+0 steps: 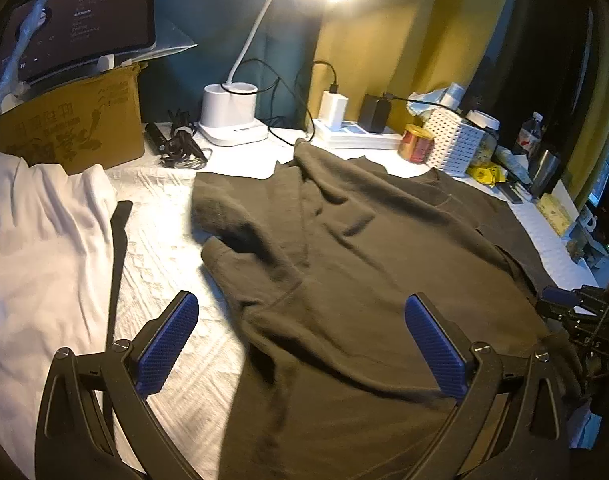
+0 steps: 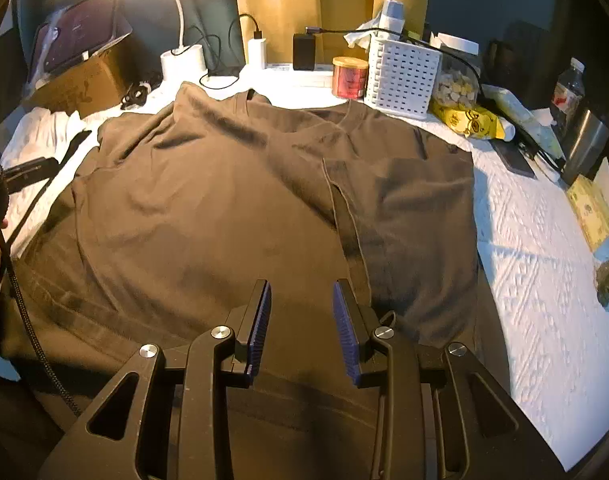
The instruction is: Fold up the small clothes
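A dark olive shirt [image 1: 344, 248] lies spread on the white textured cover [image 1: 168, 240], its collar toward the far clutter. In the right wrist view the shirt [image 2: 208, 208] fills the middle, and its right side [image 2: 408, 208] is folded in over the body. My left gripper [image 1: 301, 298] hovers wide open over the shirt's left hem, with nothing between its blue pads [image 1: 172, 344]. My right gripper [image 2: 301, 285] is partly open above the lower middle of the shirt, and its pads [image 2: 260, 320] grip nothing. At the right edge of the left wrist view, the right gripper [image 1: 572, 308] also shows.
A white garment [image 1: 36, 240] lies left of the shirt. Along the back stand a cardboard box [image 1: 72, 128] with a tablet [image 1: 88, 20], a lamp base [image 1: 230, 112], a power strip [image 1: 360, 136], a red tin [image 2: 349, 77], a white basket [image 2: 400, 76] and a yellow packet [image 2: 470, 122].
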{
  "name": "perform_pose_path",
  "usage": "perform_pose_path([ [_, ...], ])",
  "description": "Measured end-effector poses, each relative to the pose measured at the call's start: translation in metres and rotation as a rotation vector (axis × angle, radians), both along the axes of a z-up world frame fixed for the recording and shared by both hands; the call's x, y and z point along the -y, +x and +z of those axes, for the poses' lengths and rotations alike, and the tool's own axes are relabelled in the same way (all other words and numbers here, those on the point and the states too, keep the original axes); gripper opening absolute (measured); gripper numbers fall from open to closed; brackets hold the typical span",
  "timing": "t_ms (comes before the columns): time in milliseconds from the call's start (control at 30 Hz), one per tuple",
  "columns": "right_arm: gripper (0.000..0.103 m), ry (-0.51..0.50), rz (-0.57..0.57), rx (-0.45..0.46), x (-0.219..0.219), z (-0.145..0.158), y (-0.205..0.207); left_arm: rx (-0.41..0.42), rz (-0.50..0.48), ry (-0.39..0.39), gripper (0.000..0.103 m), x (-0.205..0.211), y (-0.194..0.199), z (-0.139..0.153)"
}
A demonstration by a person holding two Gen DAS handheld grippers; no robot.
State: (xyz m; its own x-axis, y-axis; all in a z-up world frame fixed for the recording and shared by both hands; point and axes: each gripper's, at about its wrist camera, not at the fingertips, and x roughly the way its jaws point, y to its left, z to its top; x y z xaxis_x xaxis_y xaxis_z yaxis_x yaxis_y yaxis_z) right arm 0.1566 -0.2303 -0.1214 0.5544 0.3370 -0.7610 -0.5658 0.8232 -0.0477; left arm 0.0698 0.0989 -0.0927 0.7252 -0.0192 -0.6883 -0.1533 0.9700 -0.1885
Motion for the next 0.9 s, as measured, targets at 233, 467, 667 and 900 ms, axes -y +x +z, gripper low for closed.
perform_pose_path([
  [233,0.034,0.021,-0.017,0.001,-0.008,0.003,0.013,-0.001,-0.009,0.004,0.101,-0.021,0.017,0.001],
  [467,0.034,0.039,-0.048,0.006,-0.012,0.004,0.032,-0.012,0.006,0.007,0.097,-0.043,0.043,-0.002],
  [667,0.034,0.049,-0.076,0.002,-0.013,0.002,0.053,-0.029,0.003,0.011,0.097,-0.052,0.067,-0.01],
  [900,0.034,0.085,-0.106,-0.014,-0.012,0.0,0.076,-0.048,-0.022,-0.015,0.09,-0.059,0.092,-0.019],
])
